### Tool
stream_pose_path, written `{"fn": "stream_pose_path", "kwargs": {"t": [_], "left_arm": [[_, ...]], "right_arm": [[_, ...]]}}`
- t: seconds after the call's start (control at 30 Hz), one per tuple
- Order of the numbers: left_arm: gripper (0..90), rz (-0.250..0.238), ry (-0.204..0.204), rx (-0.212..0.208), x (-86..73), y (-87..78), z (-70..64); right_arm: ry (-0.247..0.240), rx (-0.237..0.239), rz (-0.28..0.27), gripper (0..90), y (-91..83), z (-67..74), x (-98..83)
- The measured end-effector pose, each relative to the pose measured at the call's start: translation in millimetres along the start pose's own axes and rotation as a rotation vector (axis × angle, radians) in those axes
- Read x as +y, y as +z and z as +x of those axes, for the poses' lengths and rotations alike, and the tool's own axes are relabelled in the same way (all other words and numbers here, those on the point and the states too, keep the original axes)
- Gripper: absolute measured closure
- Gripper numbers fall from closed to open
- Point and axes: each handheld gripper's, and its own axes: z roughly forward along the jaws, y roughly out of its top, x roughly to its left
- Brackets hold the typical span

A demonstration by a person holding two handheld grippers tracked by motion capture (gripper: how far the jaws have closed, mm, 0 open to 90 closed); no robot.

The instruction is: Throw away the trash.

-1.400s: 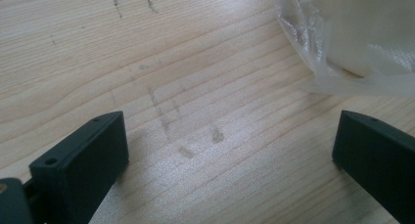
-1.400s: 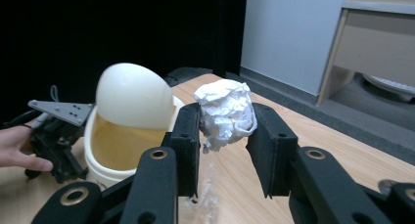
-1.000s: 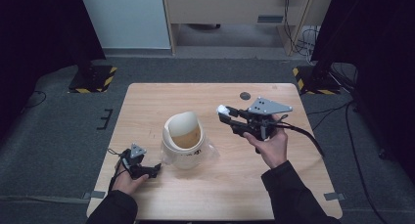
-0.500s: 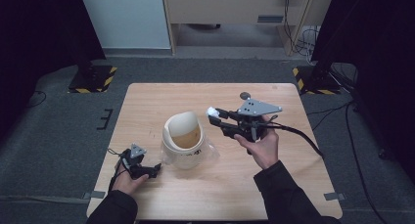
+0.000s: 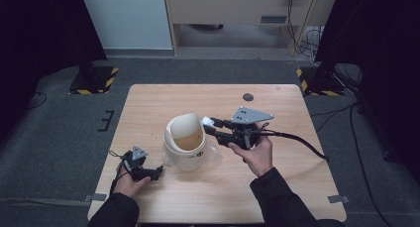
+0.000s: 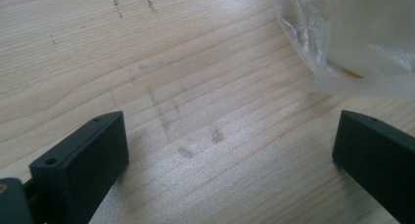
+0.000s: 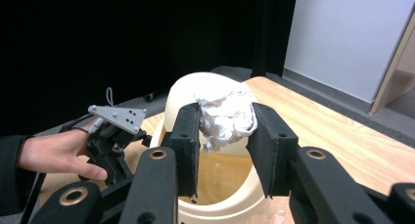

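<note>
A cream bin with a domed hood stands mid-table, lined with a clear plastic bag. My right gripper is shut on a crumpled white paper wad at the bin's right rim. In the right gripper view the wad is pinched between the two jaws of that gripper, just above the bin's opening. My left gripper rests low on the table at the bin's left. Its jaws stand wide apart over bare wood, the bag's edge close to one of them.
The wooden table has a small dark disc near its far edge. The right gripper's cable trails off to the right. Grey floor, dark stands and a cabinet lie beyond the table.
My right gripper has carried the paper wad leftward and slightly down, from right of the bin to its rim. The left hand has stayed put.
</note>
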Motion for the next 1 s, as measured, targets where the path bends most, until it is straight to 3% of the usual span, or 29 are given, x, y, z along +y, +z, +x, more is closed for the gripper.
{"fn": "stream_pose_path", "kwargs": {"t": [0.5,1.0], "left_arm": [[0.0,0.000,0.000,0.000,0.0,0.0,0.0],[0.0,0.000,0.000,0.000,0.0,0.0,-0.2]], "right_arm": [[0.026,0.018,0.020,65.6,16.8,7.7,-21.5],[0.028,0.033,0.078,65.6,31.6,11.4,-36.2]]}}
